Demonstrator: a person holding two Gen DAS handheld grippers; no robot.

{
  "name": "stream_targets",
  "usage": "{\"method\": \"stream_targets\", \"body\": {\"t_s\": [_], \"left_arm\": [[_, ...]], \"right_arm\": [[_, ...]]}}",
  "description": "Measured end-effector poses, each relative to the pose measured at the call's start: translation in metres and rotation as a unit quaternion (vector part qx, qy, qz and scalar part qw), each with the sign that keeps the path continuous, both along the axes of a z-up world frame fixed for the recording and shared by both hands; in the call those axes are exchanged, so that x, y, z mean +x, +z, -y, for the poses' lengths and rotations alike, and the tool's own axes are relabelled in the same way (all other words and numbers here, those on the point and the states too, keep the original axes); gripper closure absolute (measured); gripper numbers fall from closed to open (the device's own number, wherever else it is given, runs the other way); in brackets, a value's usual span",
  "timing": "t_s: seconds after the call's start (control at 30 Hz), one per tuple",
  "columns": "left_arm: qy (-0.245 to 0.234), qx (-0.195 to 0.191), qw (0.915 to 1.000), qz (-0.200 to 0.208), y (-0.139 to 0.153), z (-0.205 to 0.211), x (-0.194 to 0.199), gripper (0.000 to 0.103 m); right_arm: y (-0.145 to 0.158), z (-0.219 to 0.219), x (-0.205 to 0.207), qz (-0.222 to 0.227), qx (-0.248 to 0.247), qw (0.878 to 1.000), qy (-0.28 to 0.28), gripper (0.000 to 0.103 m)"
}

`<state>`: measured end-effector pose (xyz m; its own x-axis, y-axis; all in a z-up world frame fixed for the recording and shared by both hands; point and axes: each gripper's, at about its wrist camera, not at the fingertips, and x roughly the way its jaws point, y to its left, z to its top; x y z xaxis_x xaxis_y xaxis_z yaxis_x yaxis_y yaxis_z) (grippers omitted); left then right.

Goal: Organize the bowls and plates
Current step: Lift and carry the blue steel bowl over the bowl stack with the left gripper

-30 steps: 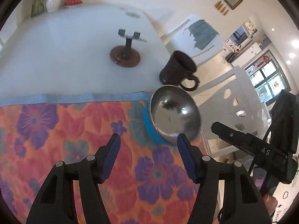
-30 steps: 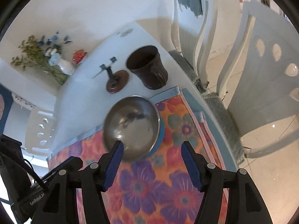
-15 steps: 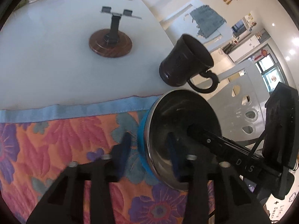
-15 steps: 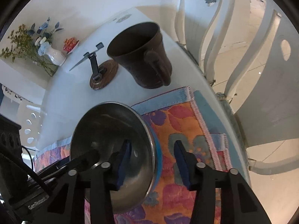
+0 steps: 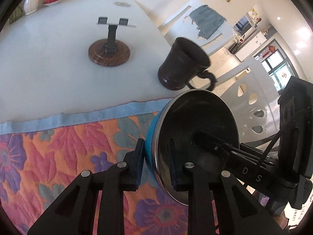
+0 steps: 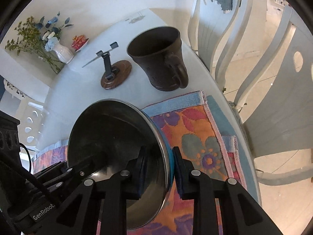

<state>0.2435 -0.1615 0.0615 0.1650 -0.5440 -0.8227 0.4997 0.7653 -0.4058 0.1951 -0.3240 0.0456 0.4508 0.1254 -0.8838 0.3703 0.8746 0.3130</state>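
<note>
A steel bowl with a blue outer wall [image 5: 197, 121] sits on the floral cloth [image 5: 58, 148] near the table's right edge. My left gripper [image 5: 155, 164] is shut on its left rim, one finger inside and one outside. My right gripper [image 6: 159, 168] is shut on the opposite rim of the same bowl [image 6: 109, 137]. Each gripper shows in the other's view, reaching into the bowl.
A dark brown mug [image 5: 182, 66] stands on the white table just beyond the cloth, also in the right wrist view [image 6: 158, 56]. A wooden-based stand [image 5: 109, 51] sits farther back. A vase of flowers [image 6: 58, 51] stands at the far end. White chairs [image 6: 273, 90] flank the table's right side.
Both grippers moved forward onto the bowl and closed on its rim from opposite sides; a second ago they were open and short of it.
</note>
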Motion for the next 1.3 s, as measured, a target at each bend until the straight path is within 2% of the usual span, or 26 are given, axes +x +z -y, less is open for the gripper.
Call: {"method": "stream_targets", "body": {"t_s": [0.23,0.4,0.53,0.77,1.0,1.13,1.3], "left_arm": [[0.006,-0.008,0.9996,0.027,0.049,-0.019,-0.031,0.084],[0.013,-0.032,0.9989,0.033,0.091,-0.037,-0.063,0.084],[0.023,-0.044,0.9973,0.054,0.125,-0.057,-0.097,0.084],[0.049,-0.023,0.9957,0.075,0.159,-0.094,-0.168,0.084],[0.08,-0.013,0.9952,0.056,0.157,-0.139,-0.221,0.083],[0.094,-0.008,0.9954,0.02,0.134,-0.159,-0.246,0.083],[0.106,-0.013,0.9937,-0.034,0.1,-0.176,-0.268,0.083]], "right_arm": [[0.045,-0.016,-0.028,0.01,0.006,1.0,-0.007,0.079],[0.086,-0.036,-0.065,0.025,-0.006,1.0,-0.004,0.077],[0.117,-0.053,-0.1,0.036,0.0,0.999,-0.002,0.076],[0.154,-0.099,-0.167,0.046,-0.004,0.999,0.009,0.075],[0.15,-0.138,-0.216,0.022,0.022,0.999,0.044,0.075],[0.137,-0.158,-0.237,-0.001,0.007,0.998,0.065,0.075],[0.106,-0.162,-0.257,-0.046,0.031,0.996,0.072,0.075]]}}
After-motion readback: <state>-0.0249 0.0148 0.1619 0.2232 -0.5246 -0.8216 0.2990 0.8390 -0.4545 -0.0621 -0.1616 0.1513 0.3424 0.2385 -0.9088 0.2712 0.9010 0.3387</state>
